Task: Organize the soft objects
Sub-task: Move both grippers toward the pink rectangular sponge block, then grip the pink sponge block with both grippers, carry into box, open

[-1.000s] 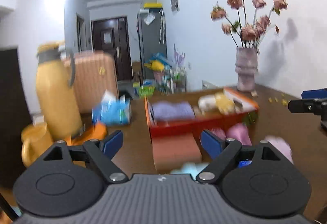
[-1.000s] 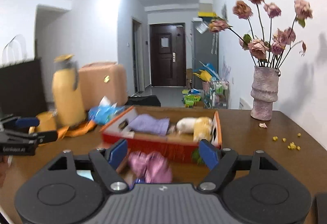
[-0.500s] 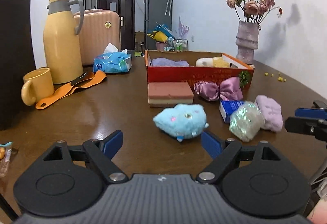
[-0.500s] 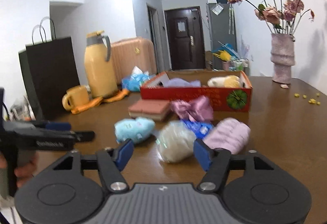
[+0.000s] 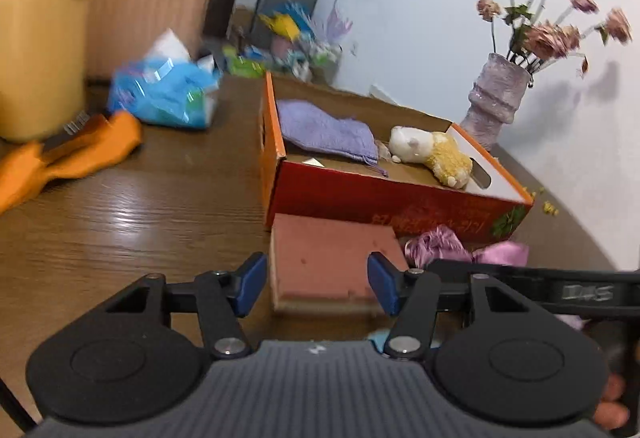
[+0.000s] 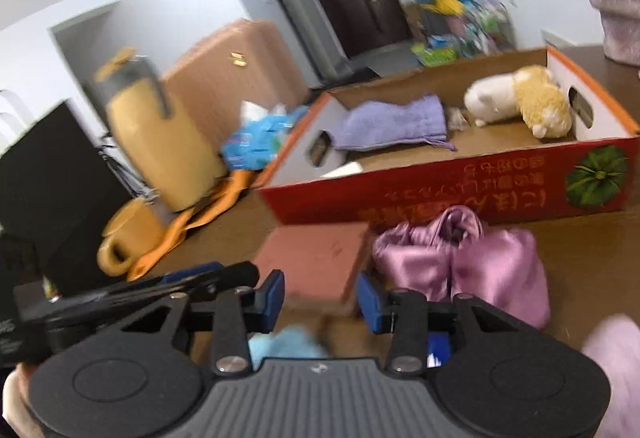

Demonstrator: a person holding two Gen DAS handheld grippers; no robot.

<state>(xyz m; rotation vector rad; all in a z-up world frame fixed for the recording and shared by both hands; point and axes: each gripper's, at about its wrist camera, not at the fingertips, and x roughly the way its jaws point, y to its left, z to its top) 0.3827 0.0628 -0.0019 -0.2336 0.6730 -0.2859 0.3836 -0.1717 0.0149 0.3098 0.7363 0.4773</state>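
A pink-brown sponge block [image 5: 328,258] lies on the brown table in front of the red cardboard box [image 5: 384,198]. My left gripper [image 5: 316,288] is open with its blue pads on either side of the block's near end. My right gripper [image 6: 320,300] is open too, just before the same block [image 6: 316,258]. A purple satin bow [image 6: 460,258] lies right of the block. The box holds a lilac cloth [image 6: 392,122] and a white and yellow plush [image 6: 520,100]. A blue plush [image 6: 288,348] shows under the right gripper.
A yellow thermos [image 6: 160,142], yellow mug [image 6: 124,238], orange strap [image 5: 68,154] and blue tissue pack [image 5: 168,90] stand at the left. A vase of dried roses [image 5: 500,94] stands behind the box. A black bag [image 6: 44,190] is at far left.
Both grippers have moved forward and down from a pulled-back view of the whole table to close over the sponge block. Both stay open.
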